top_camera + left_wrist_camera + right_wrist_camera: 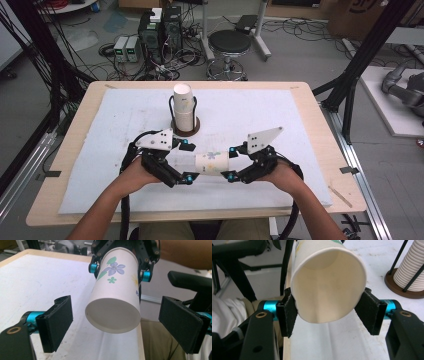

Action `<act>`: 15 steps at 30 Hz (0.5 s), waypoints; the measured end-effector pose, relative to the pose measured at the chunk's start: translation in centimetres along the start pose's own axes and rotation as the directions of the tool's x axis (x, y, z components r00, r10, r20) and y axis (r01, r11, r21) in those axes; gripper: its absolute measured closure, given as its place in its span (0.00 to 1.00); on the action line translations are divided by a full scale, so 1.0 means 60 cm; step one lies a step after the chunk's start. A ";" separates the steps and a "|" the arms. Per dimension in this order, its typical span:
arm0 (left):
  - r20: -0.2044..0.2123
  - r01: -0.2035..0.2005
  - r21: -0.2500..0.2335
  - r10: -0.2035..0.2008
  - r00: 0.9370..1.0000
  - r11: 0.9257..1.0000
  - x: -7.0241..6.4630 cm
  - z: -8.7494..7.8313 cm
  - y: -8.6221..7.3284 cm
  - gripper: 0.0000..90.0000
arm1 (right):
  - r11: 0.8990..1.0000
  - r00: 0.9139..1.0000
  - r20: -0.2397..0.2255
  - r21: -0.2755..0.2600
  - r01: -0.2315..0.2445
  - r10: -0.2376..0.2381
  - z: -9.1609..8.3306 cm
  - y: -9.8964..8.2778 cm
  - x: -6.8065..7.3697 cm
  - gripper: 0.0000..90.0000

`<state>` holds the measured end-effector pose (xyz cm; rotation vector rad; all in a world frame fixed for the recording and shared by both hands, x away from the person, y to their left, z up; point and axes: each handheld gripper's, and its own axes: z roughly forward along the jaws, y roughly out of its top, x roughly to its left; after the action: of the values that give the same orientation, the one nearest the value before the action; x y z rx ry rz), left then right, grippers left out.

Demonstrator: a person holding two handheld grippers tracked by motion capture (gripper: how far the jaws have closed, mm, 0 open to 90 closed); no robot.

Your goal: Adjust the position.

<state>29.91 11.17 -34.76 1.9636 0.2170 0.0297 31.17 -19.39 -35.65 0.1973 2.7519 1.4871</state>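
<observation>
Paper, white with a blue flower and green leaves printed on its side: a single cup (212, 163) lies level in the air just above the near part of the table, between the two grippers. The right gripper (329, 311) clamps it near the rim, both black pads pressed into the wall so the mouth is squeezed slightly oval; the inside of the cup is bare. The left gripper (116, 323) has let go: its jaws stand wide on either side of the cup's closed bottom, with clear gaps to both pads.

Farther back, near the middle of the table, a stack of white cups (183, 107) stands upright in a holder (186, 131) with a round brown base and thin black wire uprights.

A white mat (125, 125) covers most of the pale wooden table (75, 145). Beyond the far edge, on the grey floor, are a round black stool (229, 42), computer towers (160, 30) and tangled cables (125, 65).
</observation>
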 end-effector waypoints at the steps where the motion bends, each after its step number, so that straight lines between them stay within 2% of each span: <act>1: -0.005 -0.006 0.010 0.006 1.000 1.000 0.000 0.001 0.001 0.14 | 1.000 1.000 0.000 0.017 0.004 -0.004 0.001 0.003 0.000 0.42; 7: 0.000 -0.044 0.071 0.044 0.999 0.996 -0.001 0.010 0.012 0.14 | 0.995 0.999 0.003 0.087 0.040 -0.041 0.005 0.021 0.002 0.42; 15: 0.010 -0.070 0.133 0.070 0.998 0.989 -0.004 0.023 0.020 0.16 | 0.982 0.997 0.014 0.173 0.071 -0.074 0.007 0.042 0.004 0.42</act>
<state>30.03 9.41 -34.19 2.1038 0.1497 0.0574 31.21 -17.62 -33.75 0.1104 2.8384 1.2235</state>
